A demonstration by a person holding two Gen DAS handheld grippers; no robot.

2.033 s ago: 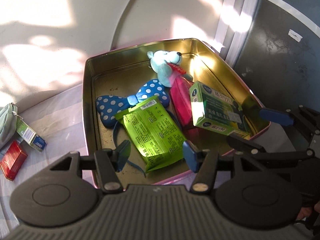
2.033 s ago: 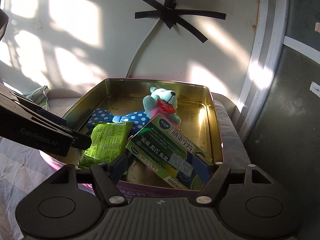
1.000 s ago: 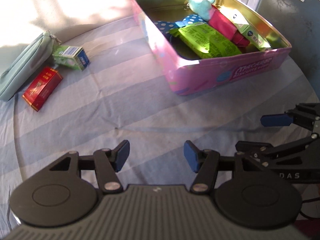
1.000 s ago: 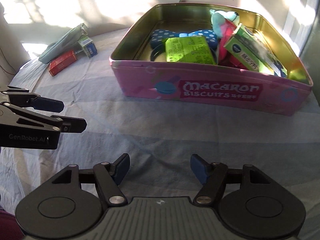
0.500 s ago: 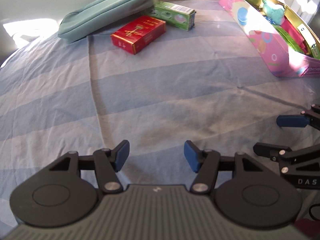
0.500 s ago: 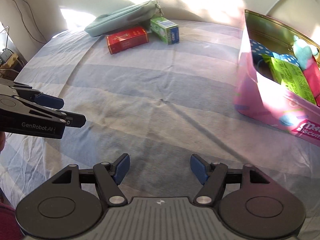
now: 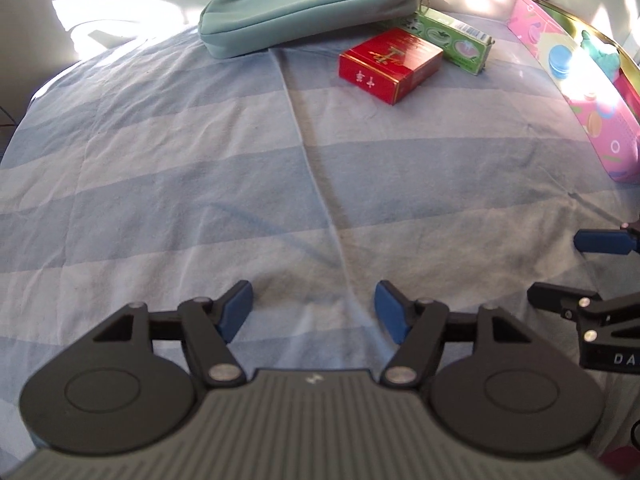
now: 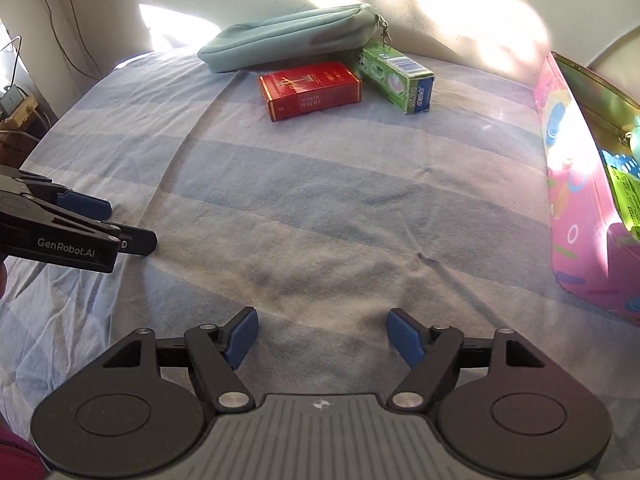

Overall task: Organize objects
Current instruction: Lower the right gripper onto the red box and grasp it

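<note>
A red box (image 7: 390,63) (image 8: 312,89), a green box (image 7: 454,42) (image 8: 396,74) and a teal zip pouch (image 7: 308,8) (image 8: 288,37) lie together at the far side of the striped cloth. A pink tin (image 7: 584,92) (image 8: 576,208) at the right holds a green packet (image 8: 626,196) and a teal plush (image 7: 600,50). My left gripper (image 7: 314,312) is open and empty over the cloth; it also shows at the left of the right wrist view (image 8: 116,224). My right gripper (image 8: 322,336) is open and empty; it shows at the right of the left wrist view (image 7: 568,268).
The blue and white striped cloth (image 7: 200,168) covers the round table. A wall (image 8: 460,4) stands behind the objects. Cables and a small wooden item (image 8: 16,108) lie beyond the table's left edge.
Both grippers have swung left away from the pink tin and now face the red box, green box and pouch, which appear closer. Both stay open and empty.
</note>
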